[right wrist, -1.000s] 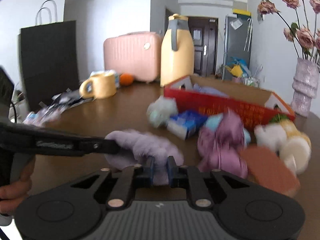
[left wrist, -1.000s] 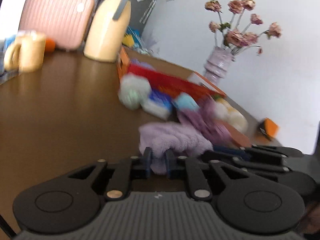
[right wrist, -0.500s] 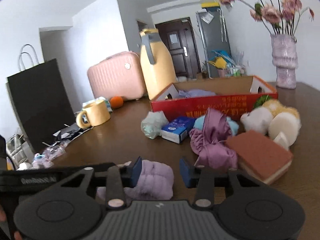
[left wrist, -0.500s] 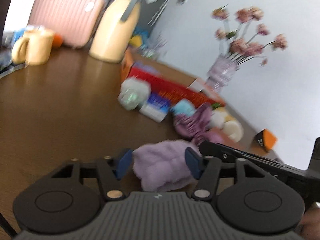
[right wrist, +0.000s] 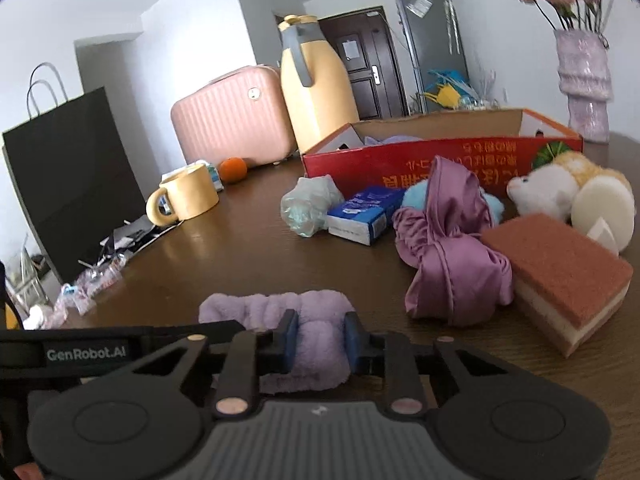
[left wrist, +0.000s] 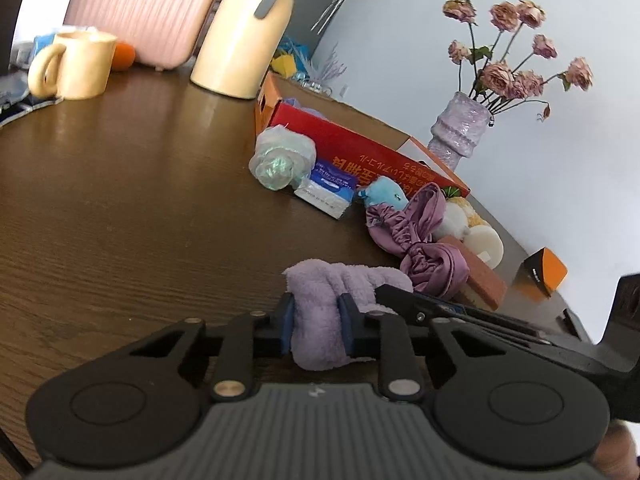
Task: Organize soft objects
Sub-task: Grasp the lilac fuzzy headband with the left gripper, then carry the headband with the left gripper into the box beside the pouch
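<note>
step: both grippers grasp the towel (left wrist: pixel 332 300) on the table (left wrist: pixel 120 200) | left gripper (left wrist: pixel 317 320) pinches one end | right gripper (right wrist: pixel 318 338) pinches the other | next: probably lift together toward the box (right wrist: pixel 440 160), clearing the scrunchie (right wrist: pixel 452 256)

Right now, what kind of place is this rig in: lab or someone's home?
Most likely a lived-in home, at a wooden dining table. A dark front door and a fridge stand behind, a pink suitcase sits on the table, and a vase of dried roses stands by the wall.
</note>
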